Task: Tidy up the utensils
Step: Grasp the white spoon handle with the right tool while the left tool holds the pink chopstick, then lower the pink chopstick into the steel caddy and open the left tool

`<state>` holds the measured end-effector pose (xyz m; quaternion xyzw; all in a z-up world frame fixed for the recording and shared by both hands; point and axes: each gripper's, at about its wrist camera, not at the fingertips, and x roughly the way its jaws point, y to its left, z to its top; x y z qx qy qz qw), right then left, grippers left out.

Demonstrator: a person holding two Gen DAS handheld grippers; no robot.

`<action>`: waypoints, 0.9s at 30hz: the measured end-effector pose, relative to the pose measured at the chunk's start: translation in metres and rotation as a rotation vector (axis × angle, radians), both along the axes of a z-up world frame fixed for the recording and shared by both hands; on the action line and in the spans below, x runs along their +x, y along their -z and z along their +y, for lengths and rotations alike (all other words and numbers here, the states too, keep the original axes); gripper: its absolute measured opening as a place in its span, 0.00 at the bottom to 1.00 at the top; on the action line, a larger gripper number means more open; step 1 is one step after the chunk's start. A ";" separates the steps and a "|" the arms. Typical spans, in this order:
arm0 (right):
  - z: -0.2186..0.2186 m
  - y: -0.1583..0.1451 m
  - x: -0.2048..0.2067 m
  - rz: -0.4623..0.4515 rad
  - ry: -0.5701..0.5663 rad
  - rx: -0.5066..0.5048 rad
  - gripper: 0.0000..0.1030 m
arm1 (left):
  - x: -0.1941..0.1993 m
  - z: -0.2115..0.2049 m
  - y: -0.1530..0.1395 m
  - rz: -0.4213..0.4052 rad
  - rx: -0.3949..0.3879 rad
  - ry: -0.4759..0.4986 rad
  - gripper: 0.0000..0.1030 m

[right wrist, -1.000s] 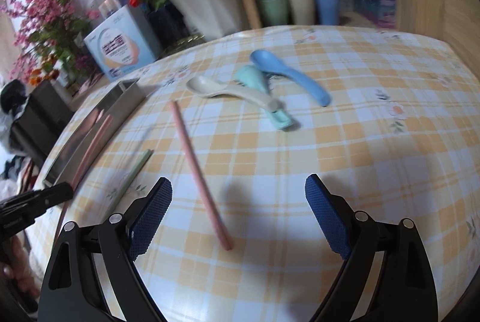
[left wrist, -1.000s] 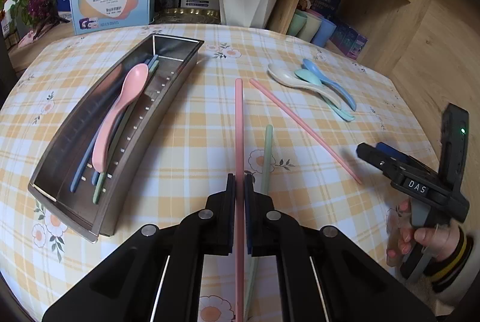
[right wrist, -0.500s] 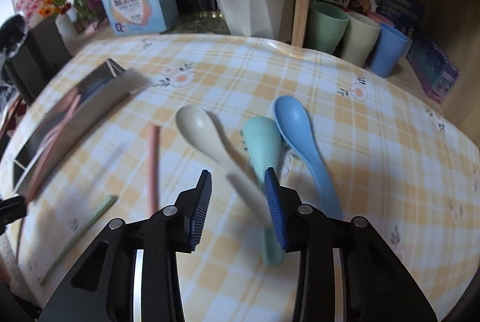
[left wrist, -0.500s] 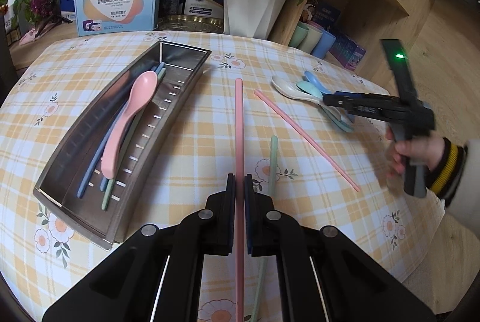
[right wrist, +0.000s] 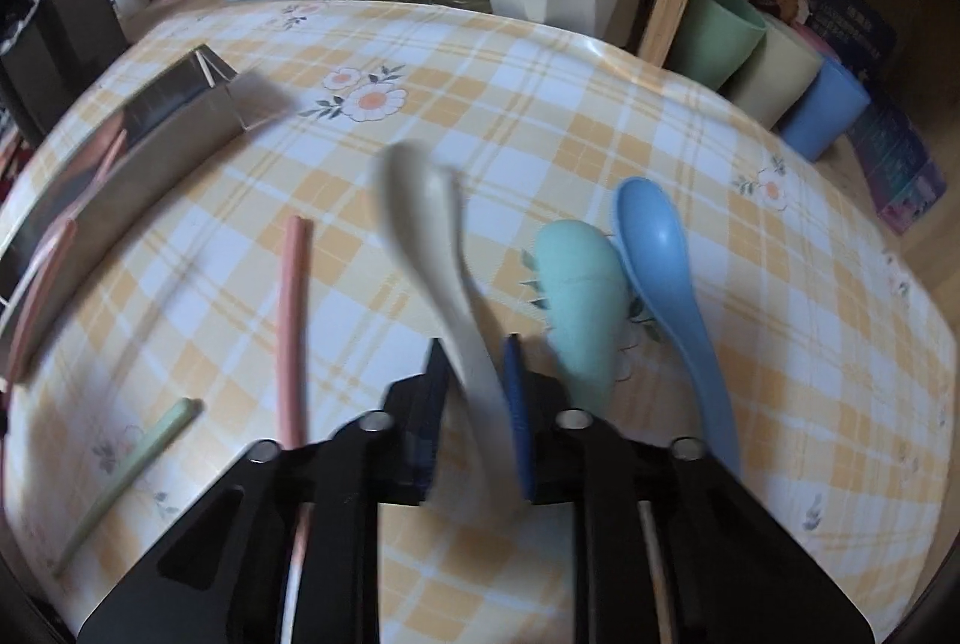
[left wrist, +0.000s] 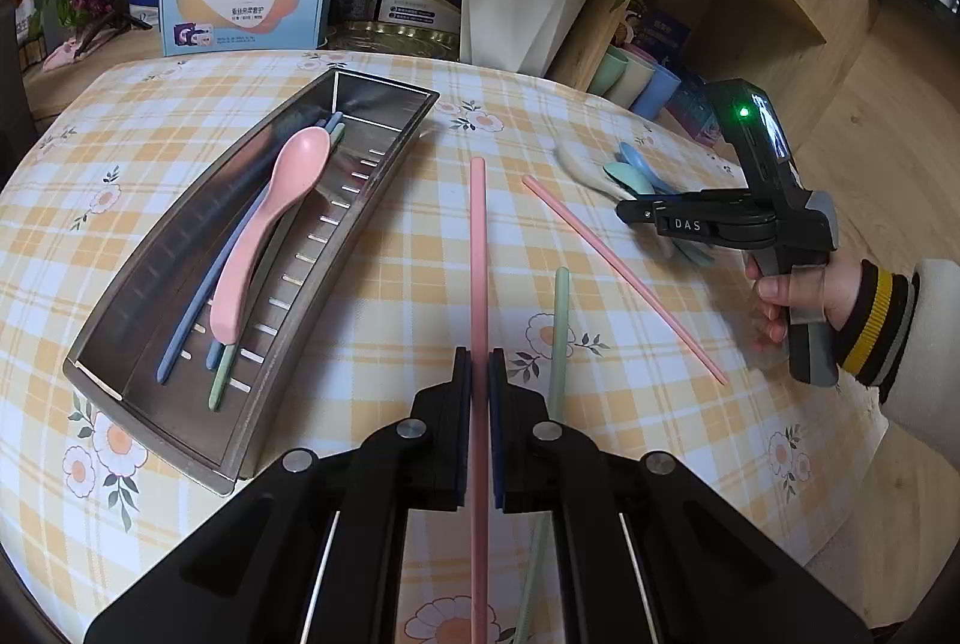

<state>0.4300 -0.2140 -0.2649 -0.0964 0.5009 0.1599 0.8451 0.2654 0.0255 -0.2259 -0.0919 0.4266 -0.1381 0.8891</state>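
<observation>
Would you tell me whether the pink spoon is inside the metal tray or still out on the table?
Inside: the pink spoon lies in the metal tray, on top of the chopsticks there.

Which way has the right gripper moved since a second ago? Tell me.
Yes. In the left wrist view the right gripper went up the table from its near edge to the white spoon, jaws closing.

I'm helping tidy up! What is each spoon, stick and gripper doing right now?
Left gripper: shut on a long pink chopstick.
Right gripper: just closed on the cream plastic spoon.
Mint plastic spoon: lying on the table.
Blue plastic spoon: lying on the table.
Pink plastic spoon: already in the long metal tray.
Pale green chopstick: on the table.
</observation>
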 end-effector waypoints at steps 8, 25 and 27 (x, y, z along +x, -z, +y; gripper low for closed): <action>-0.010 -0.015 -0.029 -0.061 0.122 0.231 0.06 | 0.000 0.000 0.000 -0.001 -0.004 -0.003 0.05; -0.032 -0.011 -0.130 -0.211 0.274 0.376 0.07 | 0.024 0.024 -0.050 -0.088 0.008 0.033 0.05; -0.030 -0.010 -0.129 -0.208 0.260 0.370 0.07 | 0.039 0.035 -0.062 -0.089 0.013 0.054 0.05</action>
